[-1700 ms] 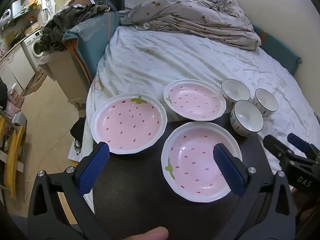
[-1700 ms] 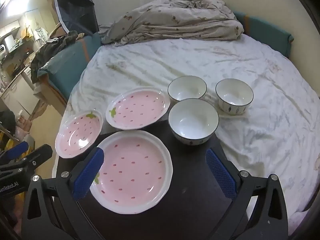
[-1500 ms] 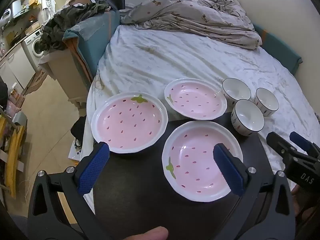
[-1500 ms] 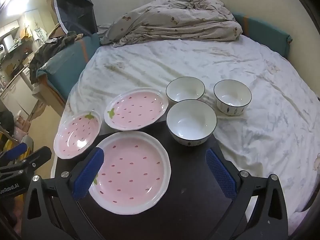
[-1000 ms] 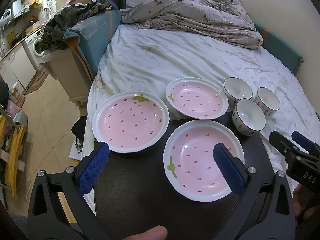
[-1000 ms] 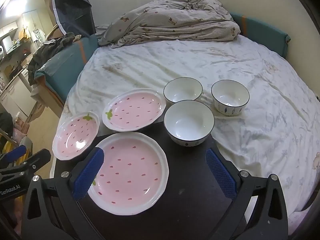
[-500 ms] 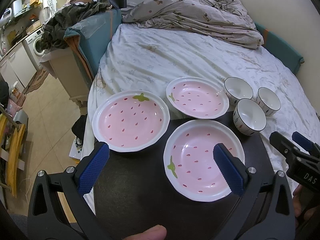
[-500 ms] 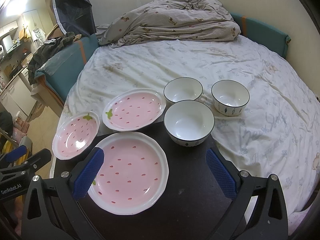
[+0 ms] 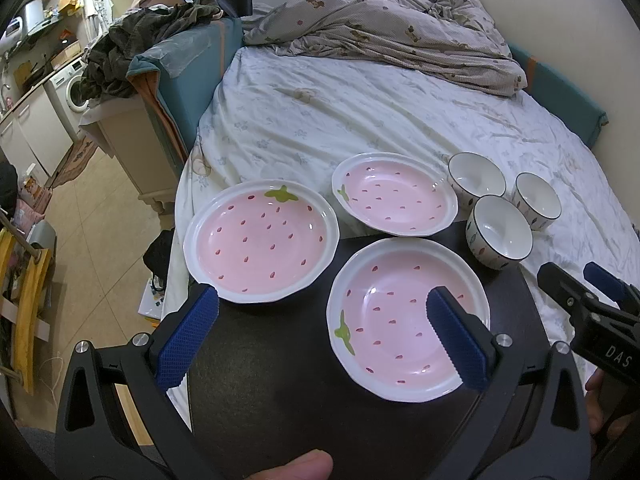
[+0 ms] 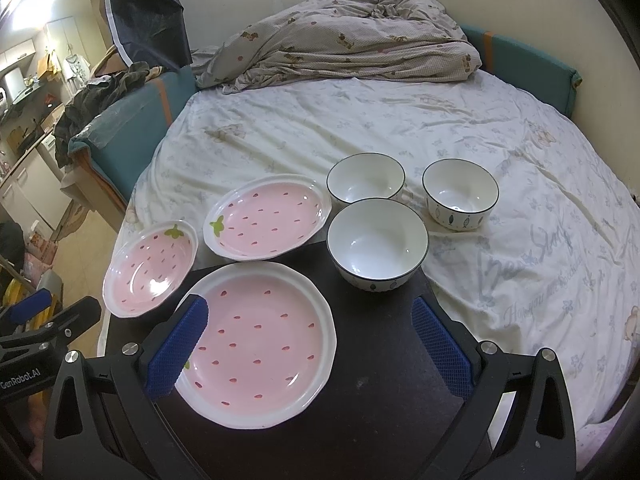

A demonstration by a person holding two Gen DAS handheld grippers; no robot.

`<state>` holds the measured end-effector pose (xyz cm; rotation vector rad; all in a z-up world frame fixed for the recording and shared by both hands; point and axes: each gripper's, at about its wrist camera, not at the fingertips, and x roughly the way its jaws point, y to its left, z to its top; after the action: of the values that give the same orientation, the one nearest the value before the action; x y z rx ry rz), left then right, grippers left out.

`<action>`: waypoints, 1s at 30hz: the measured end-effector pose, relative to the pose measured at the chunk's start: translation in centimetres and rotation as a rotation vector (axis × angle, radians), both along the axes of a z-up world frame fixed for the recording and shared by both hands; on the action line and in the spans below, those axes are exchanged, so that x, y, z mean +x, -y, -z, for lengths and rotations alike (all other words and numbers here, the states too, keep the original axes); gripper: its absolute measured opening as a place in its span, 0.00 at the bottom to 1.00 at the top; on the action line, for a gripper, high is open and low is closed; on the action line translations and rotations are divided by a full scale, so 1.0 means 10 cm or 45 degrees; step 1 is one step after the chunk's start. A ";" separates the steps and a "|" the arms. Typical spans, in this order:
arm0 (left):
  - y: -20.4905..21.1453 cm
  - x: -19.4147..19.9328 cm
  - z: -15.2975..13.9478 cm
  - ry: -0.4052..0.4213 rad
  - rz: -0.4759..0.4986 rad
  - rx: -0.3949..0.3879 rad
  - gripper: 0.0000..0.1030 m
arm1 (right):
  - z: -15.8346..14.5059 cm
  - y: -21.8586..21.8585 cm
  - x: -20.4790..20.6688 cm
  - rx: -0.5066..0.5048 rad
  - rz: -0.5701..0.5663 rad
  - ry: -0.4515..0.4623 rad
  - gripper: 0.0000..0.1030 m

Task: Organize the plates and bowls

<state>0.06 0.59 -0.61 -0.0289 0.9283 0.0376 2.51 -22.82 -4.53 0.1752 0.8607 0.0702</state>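
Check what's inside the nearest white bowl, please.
Nothing shows inside the nearest white bowl: bare white glaze down to the bottom. Its underside, on the black table, is hidden.

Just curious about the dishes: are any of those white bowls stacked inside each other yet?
No, the three white bowls each sit separately, side by side, with empty insides.

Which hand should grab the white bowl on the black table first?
Probably the right. The right gripper is open, and the nearest bowl sits just ahead of it. The left gripper faces the pink plates, with that bowl off to its right.
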 end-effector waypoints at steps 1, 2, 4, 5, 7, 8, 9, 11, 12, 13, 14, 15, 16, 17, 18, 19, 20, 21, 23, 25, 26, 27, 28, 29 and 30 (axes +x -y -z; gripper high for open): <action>0.00 -0.01 0.00 0.001 0.000 0.000 1.00 | 0.00 0.00 0.00 0.000 0.000 -0.001 1.00; -0.01 -0.02 0.01 0.003 0.001 0.002 1.00 | 0.00 -0.01 0.00 0.000 -0.001 0.000 1.00; -0.01 -0.02 0.02 0.003 0.000 0.004 1.00 | 0.00 0.00 0.00 -0.002 -0.001 0.000 1.00; -0.01 -0.02 0.02 0.003 -0.001 0.003 1.00 | 0.00 0.00 0.00 -0.002 -0.002 0.000 1.00; -0.02 -0.02 0.03 0.001 -0.002 0.003 1.00 | 0.00 0.00 0.00 0.001 -0.001 -0.001 1.00; -0.01 -0.02 0.03 -0.001 -0.001 0.004 1.00 | 0.00 0.00 0.00 0.000 -0.001 -0.001 1.00; -0.01 -0.02 0.03 -0.002 -0.002 0.004 1.00 | 0.00 0.00 0.00 -0.001 -0.001 -0.001 1.00; -0.01 -0.02 0.04 -0.003 -0.002 0.005 1.00 | 0.00 0.00 0.00 -0.002 -0.001 -0.001 1.00; -0.02 -0.02 0.04 -0.003 -0.002 0.006 1.00 | 0.00 0.00 0.00 -0.001 0.000 -0.001 1.00; -0.01 -0.02 0.04 -0.002 -0.002 0.006 1.00 | 0.00 0.00 0.00 0.000 0.000 -0.002 1.00; -0.01 -0.02 0.04 -0.003 -0.002 0.007 1.00 | 0.00 0.00 0.00 0.000 -0.001 -0.003 1.00; -0.01 -0.02 0.04 -0.004 -0.002 0.006 1.00 | 0.00 0.00 0.00 -0.001 0.000 -0.002 1.00; -0.01 -0.02 0.04 -0.006 -0.001 0.005 1.00 | 0.00 0.00 0.00 -0.001 0.001 -0.002 1.00; -0.01 -0.02 0.04 -0.007 -0.001 0.005 1.00 | 0.00 0.00 0.00 -0.001 -0.002 -0.002 1.00; -0.01 -0.02 0.04 -0.005 -0.002 0.007 1.00 | 0.00 0.00 0.00 -0.001 -0.002 -0.002 1.00; -0.01 -0.02 0.04 -0.005 -0.002 0.008 1.00 | 0.01 0.00 0.00 -0.003 -0.002 -0.001 1.00; -0.01 -0.02 0.04 -0.007 -0.001 0.007 1.00 | 0.00 0.00 0.00 -0.005 0.000 -0.004 1.00; -0.01 -0.02 0.04 -0.009 0.000 0.005 1.00 | 0.01 0.00 0.00 -0.006 0.000 -0.008 1.00; 0.01 -0.01 0.05 -0.016 0.005 0.006 1.00 | 0.05 0.02 0.01 0.002 0.003 -0.022 1.00; 0.01 -0.01 0.05 -0.017 0.009 0.011 1.00 | 0.08 0.04 0.00 0.008 0.010 -0.030 1.00; 0.02 -0.01 0.05 -0.017 0.010 0.013 1.00 | 0.09 0.05 0.00 0.009 0.013 -0.032 1.00; 0.02 -0.01 0.05 -0.017 0.008 0.011 1.00 | 0.10 0.06 0.00 0.009 0.017 -0.034 1.00; 0.02 -0.01 0.05 -0.018 0.007 0.011 1.00 | 0.10 0.05 0.01 0.008 0.019 -0.037 1.00; 0.02 -0.01 0.05 -0.018 0.007 0.012 1.00 | 0.10 0.05 0.02 0.007 0.021 -0.040 1.00; 0.02 0.00 0.05 -0.020 0.006 0.012 1.00 | 0.10 0.05 0.02 0.006 0.022 -0.042 1.00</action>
<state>0.02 0.39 -1.09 -0.0178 0.9435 0.0382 2.74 -23.29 -5.56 0.1887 0.8921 0.0533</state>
